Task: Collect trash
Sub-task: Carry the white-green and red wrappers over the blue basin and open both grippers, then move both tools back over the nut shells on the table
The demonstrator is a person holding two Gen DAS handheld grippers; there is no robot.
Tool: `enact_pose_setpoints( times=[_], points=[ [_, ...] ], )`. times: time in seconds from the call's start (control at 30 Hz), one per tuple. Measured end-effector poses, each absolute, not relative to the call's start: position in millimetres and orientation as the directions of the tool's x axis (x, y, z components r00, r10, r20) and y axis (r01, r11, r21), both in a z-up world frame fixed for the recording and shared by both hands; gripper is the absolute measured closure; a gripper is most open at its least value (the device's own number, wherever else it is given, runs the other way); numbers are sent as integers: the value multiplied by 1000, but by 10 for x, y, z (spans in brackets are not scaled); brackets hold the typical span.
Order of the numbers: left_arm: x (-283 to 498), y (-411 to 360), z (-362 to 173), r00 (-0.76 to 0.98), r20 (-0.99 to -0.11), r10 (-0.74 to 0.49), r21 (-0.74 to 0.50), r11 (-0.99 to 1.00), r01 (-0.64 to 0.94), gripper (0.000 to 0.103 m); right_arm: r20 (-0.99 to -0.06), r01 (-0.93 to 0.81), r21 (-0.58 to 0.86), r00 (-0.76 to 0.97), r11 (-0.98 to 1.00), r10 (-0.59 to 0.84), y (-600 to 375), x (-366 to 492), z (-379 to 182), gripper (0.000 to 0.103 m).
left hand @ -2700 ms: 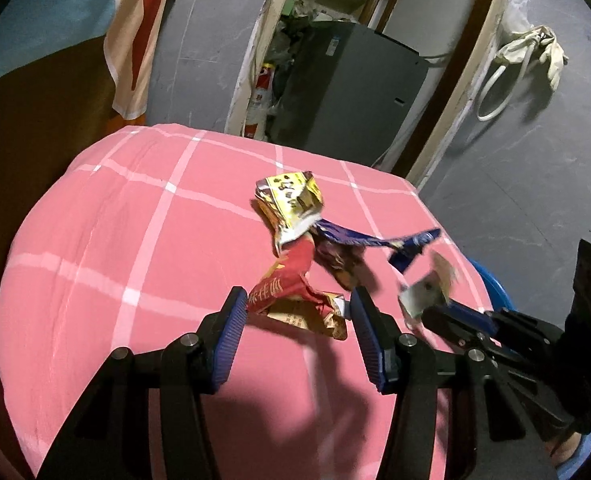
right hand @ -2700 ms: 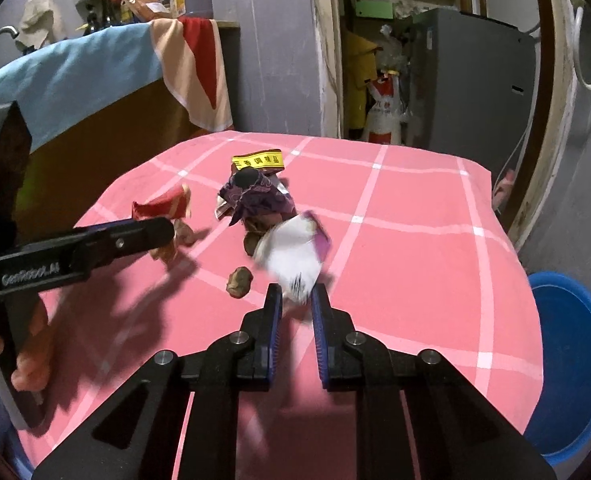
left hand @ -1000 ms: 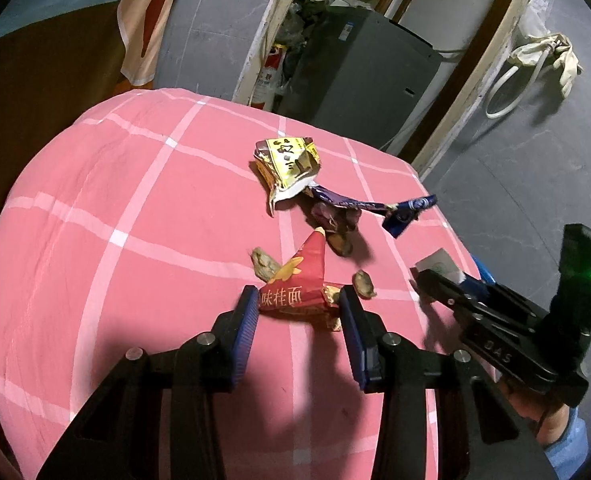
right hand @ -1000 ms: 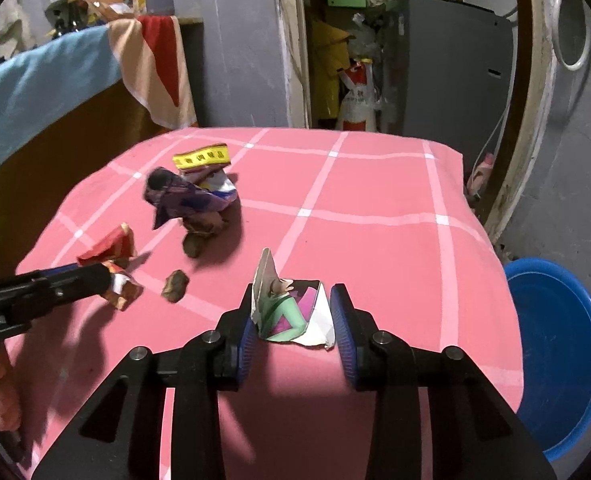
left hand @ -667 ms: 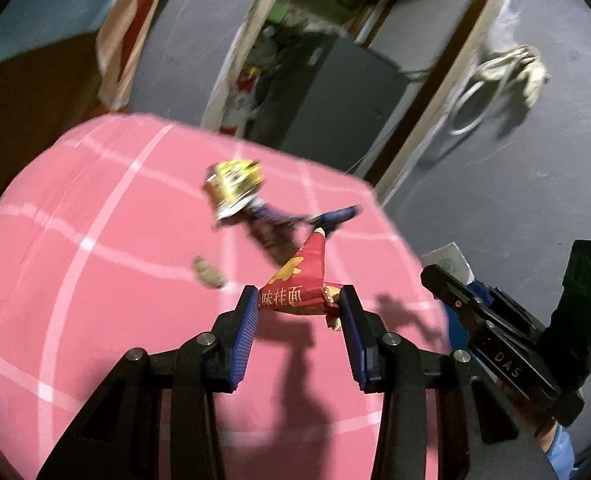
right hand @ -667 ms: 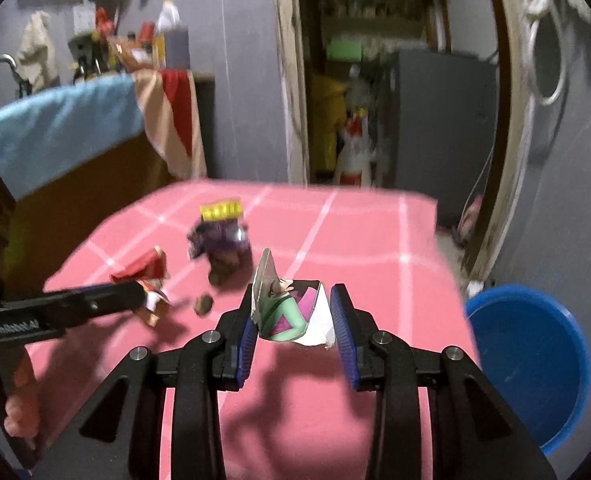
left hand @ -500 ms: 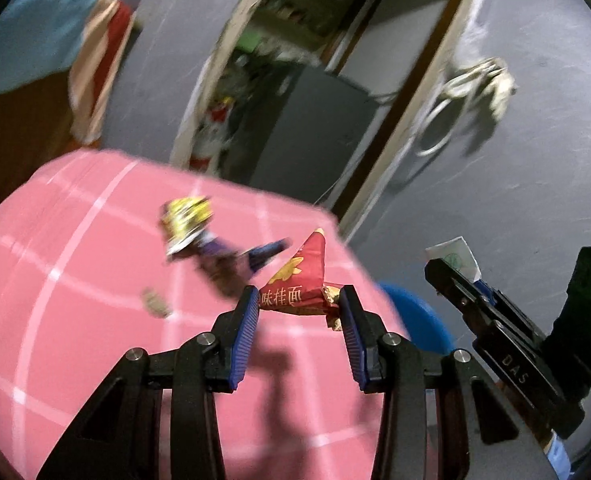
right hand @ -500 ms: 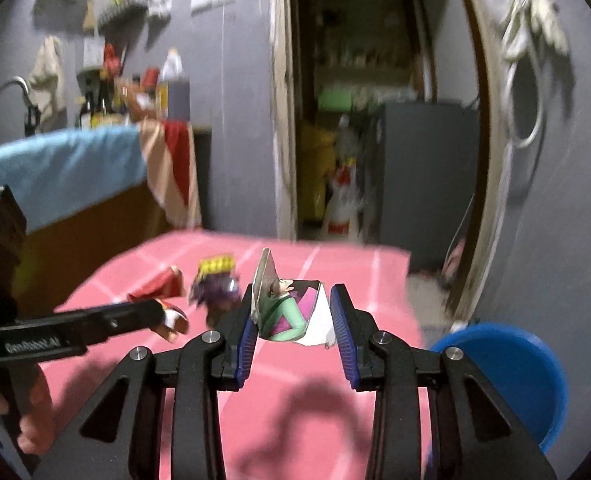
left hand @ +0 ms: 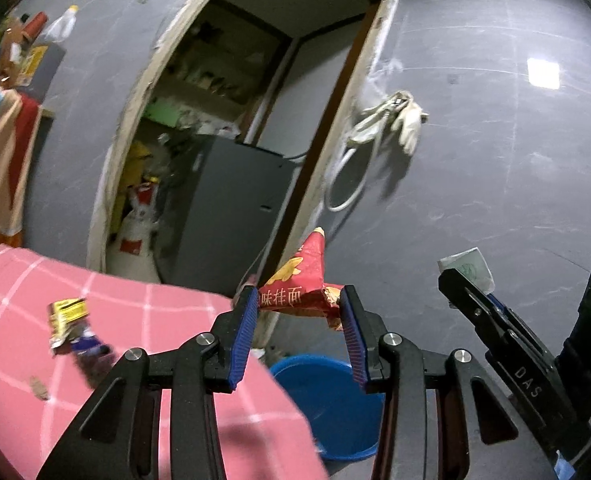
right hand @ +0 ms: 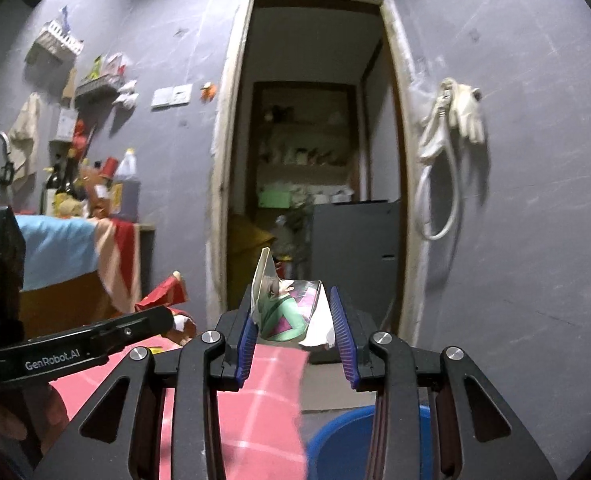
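Below your tools sits the surface (left hand: 143, 312), draped in a pink cloth with white check lines. On it, near its far edge, lies a yellow wrapper (left hand: 66, 312); touching that wrapper's near side is a crumpled purple wrapper (left hand: 89, 350), and nearer you than the yellow wrapper lies a small brown scrap (left hand: 39, 387).

Open air ahead of both grippers, up to the grey wall (left hand: 495, 184) and doorway (right hand: 315, 152). Below: blue bin (left hand: 327, 400), mouth unobstructed, just beside the pink table's edge (left hand: 279, 396). Leftover wrappers (left hand: 75, 332) on the tabletop, away from that edge.
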State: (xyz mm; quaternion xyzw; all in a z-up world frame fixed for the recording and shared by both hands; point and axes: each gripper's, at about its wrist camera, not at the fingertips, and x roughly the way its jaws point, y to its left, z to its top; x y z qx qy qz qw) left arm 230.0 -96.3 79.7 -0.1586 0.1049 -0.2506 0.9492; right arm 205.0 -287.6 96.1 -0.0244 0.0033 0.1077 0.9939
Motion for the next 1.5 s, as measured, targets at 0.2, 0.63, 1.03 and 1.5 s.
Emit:
enact_pose_setpoints(
  times=[0.2,0.63,1.03,1.5],
  points=[
    [2456,-1308,825,837,-118,-534,-321,818,477,66,-19,-144,-31,989,989,143,-3218,2109,872,70],
    [2940,-1917,491,750,-328,-575,-325,814,482,66,-223,-64,80,971,995,81,-3736,2438,369,69],
    [3319,-2214,120,611,-534,-584,-371,812,451,64,-389,-22,172,917,985,88,-3964,2723,33,67],
    [3213,-1913,254,673,-478,-565,-374,824,426,46,-380,-16,215,920,977,99,-3981,2677,121,49]
  ],
)
